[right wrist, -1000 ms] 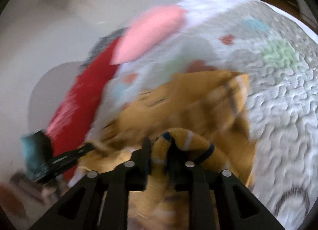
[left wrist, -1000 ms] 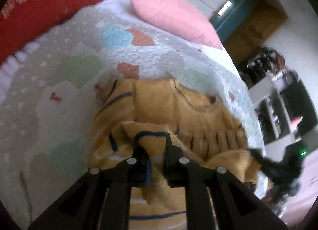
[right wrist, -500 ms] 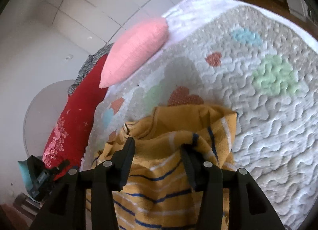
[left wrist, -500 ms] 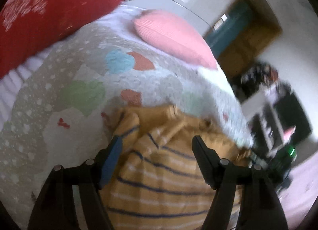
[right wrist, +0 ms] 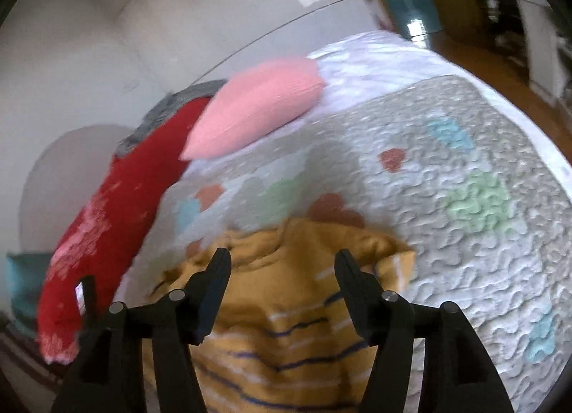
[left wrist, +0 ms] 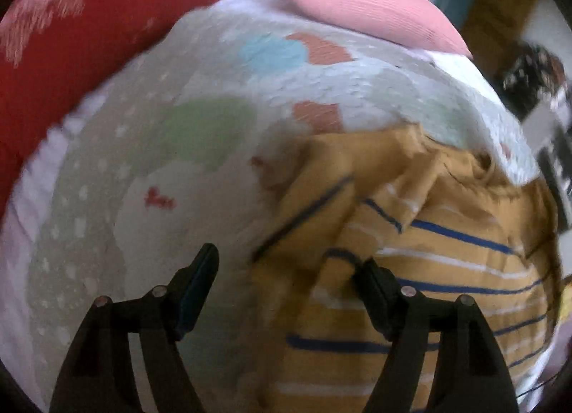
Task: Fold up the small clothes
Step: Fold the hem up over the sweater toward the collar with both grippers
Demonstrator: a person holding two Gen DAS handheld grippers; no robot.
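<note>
A small mustard-yellow sweater with blue and white stripes (left wrist: pixel 411 234) lies folded on the quilted bedspread (left wrist: pixel 178 180). My left gripper (left wrist: pixel 286 270) is open and empty above the sweater's left edge. The sweater also shows in the right wrist view (right wrist: pixel 304 291). My right gripper (right wrist: pixel 282 270) is open and empty, its jaws spread wide over the sweater's far part near the collar.
A pink pillow (left wrist: pixel 364 2) and a red cushion (left wrist: pixel 78 30) lie at the head of the bed; both also show in the right wrist view, pillow (right wrist: pixel 257 105), cushion (right wrist: pixel 118 213). Dark shelving (left wrist: pixel 536 73) stands beyond the bed's right side. Wooden floor (right wrist: pixel 500 66) lies past the bed.
Both grippers have let go of the sweater's folded-over edge and opened wide. The striped part now lies flat on the sweater. Both grippers have drawn back; the left has shifted to the left.
</note>
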